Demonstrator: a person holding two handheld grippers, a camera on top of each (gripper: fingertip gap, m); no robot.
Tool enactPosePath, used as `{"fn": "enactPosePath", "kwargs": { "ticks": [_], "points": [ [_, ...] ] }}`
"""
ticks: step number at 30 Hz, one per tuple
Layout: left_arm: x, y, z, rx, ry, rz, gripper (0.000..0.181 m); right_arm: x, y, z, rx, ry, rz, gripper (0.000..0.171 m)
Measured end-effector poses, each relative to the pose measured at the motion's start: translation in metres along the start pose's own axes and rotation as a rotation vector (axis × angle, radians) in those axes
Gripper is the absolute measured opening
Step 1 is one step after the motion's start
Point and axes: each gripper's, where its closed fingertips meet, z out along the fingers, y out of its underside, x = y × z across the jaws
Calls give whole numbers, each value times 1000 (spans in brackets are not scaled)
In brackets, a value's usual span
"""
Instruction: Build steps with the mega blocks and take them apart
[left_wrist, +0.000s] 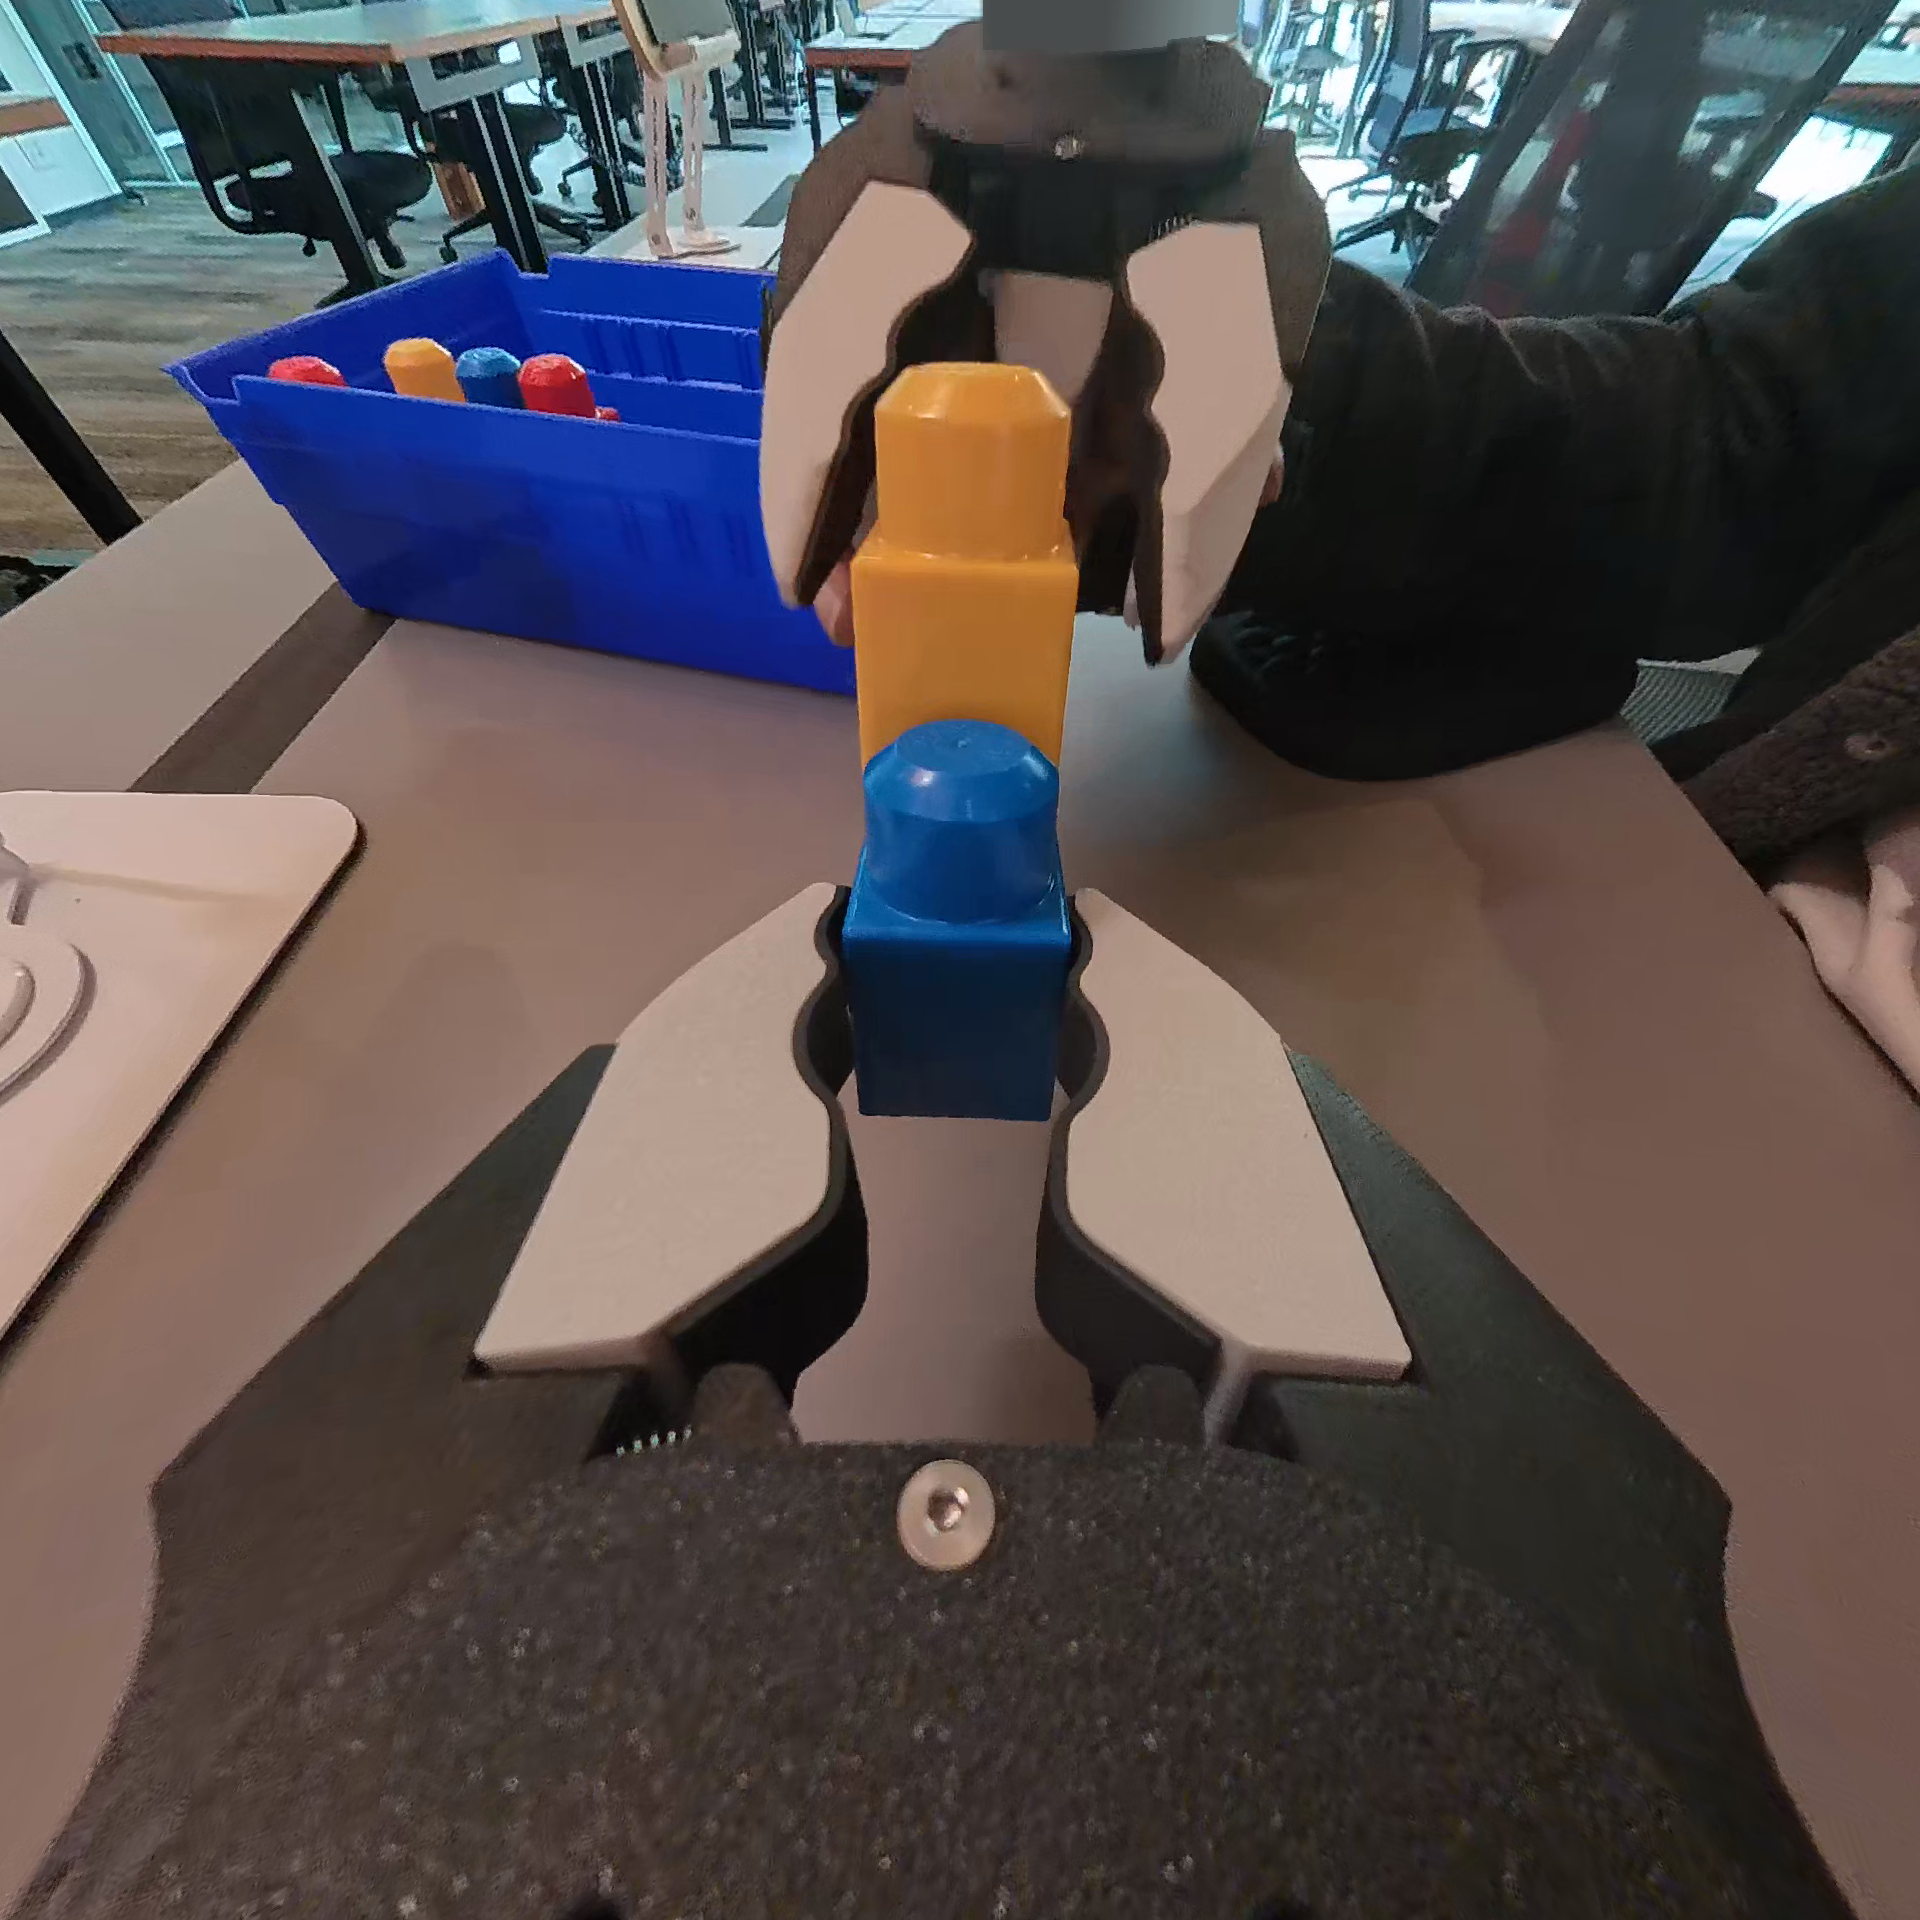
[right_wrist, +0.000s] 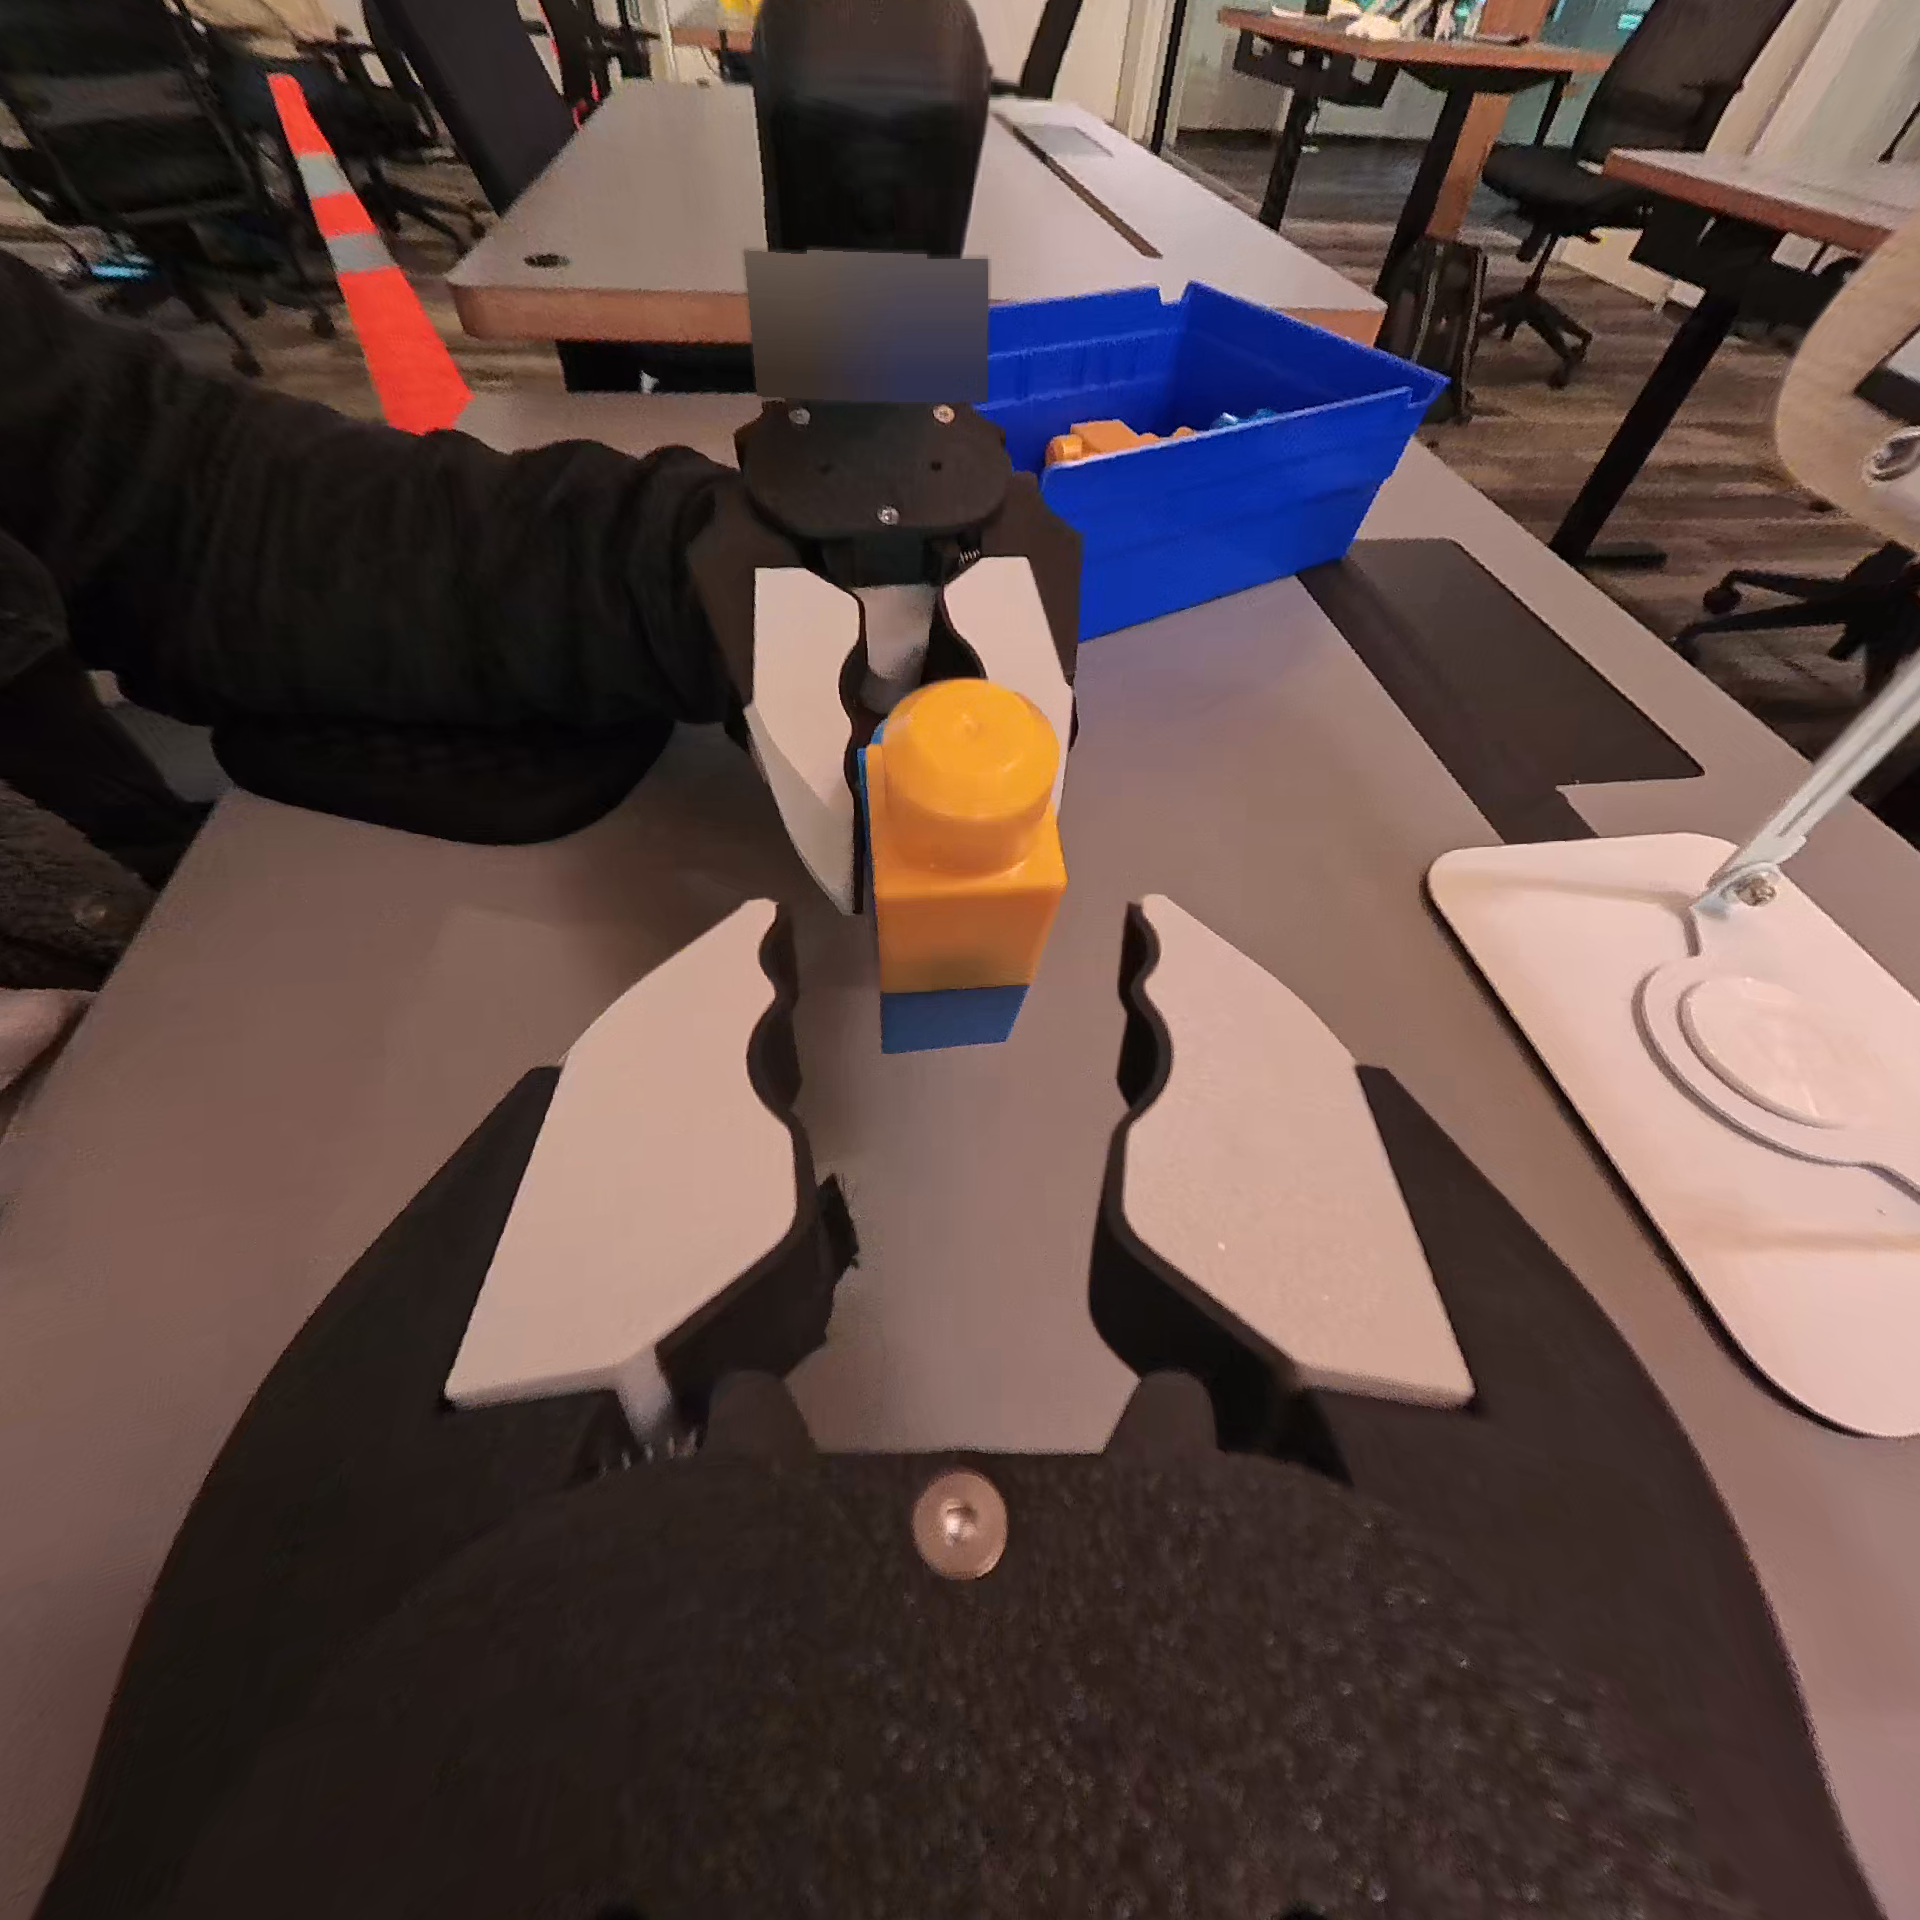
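A blue mega block stands on the grey table, and my left gripper is shut on its body. Right behind it an orange block stands one level higher, like a step. My right gripper faces me from the far side, open, with its fingers on either side of the orange block. In the right wrist view the orange block sits on a blue block. The right gripper is open just short of them, and the left gripper is partly hidden behind them.
A blue bin holding several red, orange and blue blocks stands at the back; it also shows in the right wrist view. A white lamp base lies on the table. Black sleeves reach in. The tips of one gripper are about 5 cm away from the tips of the other.
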Motion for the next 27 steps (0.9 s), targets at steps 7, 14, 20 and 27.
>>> {"fn": "enactPosePath", "kwargs": {
  "ticks": [7,14,20,27],
  "points": [
    [8,6,8,-31,31,15,37,-8,-2,9,3,-14,-18,36],
    [8,20,15,-122,5,54,37,-10,6,12,-81,-1,-51,36],
    [3,8,13,-74,-56,96,38,-8,-1,6,-117,37,-83,36],
    [-18,-8,-5,26,-164,73,40,25,-48,-77,-76,208,-135,36]
  ]
}}
